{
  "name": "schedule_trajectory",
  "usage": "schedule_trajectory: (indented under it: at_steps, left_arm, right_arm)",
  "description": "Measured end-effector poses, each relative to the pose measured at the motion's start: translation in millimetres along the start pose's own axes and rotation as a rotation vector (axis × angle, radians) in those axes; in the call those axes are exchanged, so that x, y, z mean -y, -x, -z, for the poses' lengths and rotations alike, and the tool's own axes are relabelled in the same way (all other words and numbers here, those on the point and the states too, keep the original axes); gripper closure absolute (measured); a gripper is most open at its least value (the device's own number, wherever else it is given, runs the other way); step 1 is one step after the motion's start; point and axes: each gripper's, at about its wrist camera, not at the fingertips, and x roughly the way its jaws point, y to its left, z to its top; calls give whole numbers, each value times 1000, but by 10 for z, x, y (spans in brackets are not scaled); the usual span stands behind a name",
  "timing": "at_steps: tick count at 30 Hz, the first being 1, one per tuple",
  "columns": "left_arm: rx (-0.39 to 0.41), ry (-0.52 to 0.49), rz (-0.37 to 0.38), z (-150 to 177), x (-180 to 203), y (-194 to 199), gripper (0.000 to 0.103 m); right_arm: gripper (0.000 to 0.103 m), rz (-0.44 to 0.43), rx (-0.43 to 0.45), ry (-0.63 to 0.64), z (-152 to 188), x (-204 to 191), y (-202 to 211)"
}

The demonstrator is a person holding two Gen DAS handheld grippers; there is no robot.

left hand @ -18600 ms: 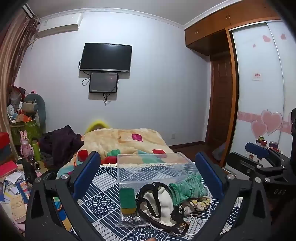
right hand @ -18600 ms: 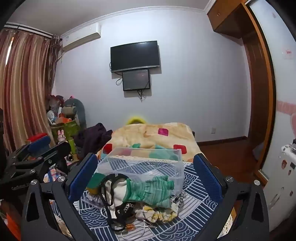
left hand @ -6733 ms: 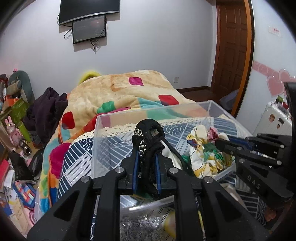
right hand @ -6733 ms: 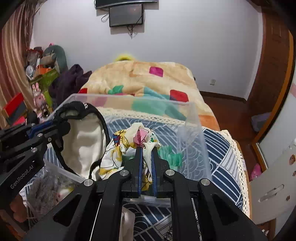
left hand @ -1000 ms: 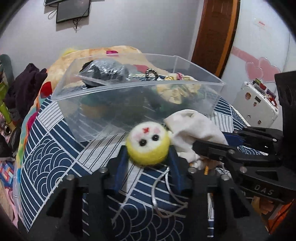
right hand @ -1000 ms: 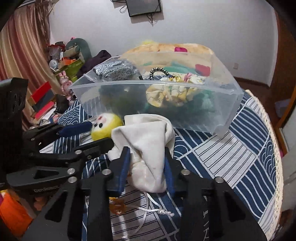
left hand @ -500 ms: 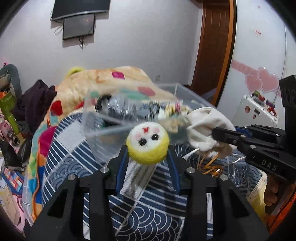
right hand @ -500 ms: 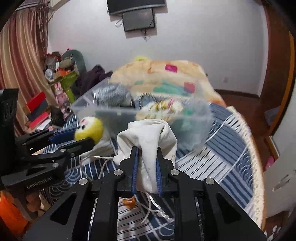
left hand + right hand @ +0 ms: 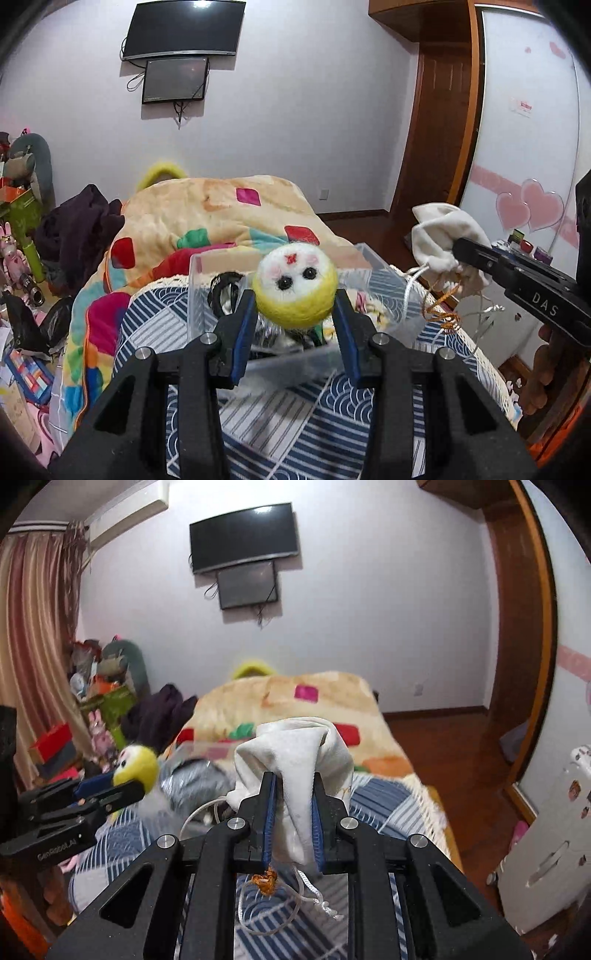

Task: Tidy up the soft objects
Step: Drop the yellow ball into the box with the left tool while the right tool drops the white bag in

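Here the left gripper (image 9: 295, 314) pinched the yellow felt ball (image 9: 295, 290) directly above the clear plastic bin (image 9: 280, 363); the right gripper (image 9: 293, 808) squeezed the white drawstring pouch (image 9: 295, 764), raised further right of the bin.

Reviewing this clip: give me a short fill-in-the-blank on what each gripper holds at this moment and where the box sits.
1. The left gripper is shut on a yellow and white felt ball with two black ____.
2. The right gripper is shut on a ____ drawstring pouch.
3. The clear plastic box stands on the navy and white patterned ____.
4. The pouch's orange cord hangs ____ the right gripper.

Missing words: eyes; white; cloth; below
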Motion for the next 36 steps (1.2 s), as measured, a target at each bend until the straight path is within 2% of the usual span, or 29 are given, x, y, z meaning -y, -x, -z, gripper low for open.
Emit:
schedule_trajectory:
  at_steps: [8, 14, 19, 23, 26, 30, 36]
  left_arm:
    - [-67, -7, -14, 13, 35, -349, 62]
    - [-152, -36, -19, 144, 79, -664, 62]
    - [-184, -61, -25, 220, 152, -833, 62]
    - [-185, -57, -25, 235, 154, -859, 62]
    - [-189, -57, -32, 231, 151, -856, 57]
    - [-190, -36, -23, 217, 108, -828, 44]
    - [-141, -36, -32, 218, 85, -599, 44]
  right_arm:
    - [88, 23, -6, 15, -85, -109, -245]
    - [88, 35, -98, 37, 39, -143, -554]
    - [88, 37, -187, 62, 165, -135, -728]
    - [88, 38, -233, 61, 242, -86, -779]
    - [85, 41, -253, 53, 272, -43, -799]
    - [82, 42, -266, 47, 271, -23, -771]
    - [72, 42, -233, 48, 209, -23, -625]
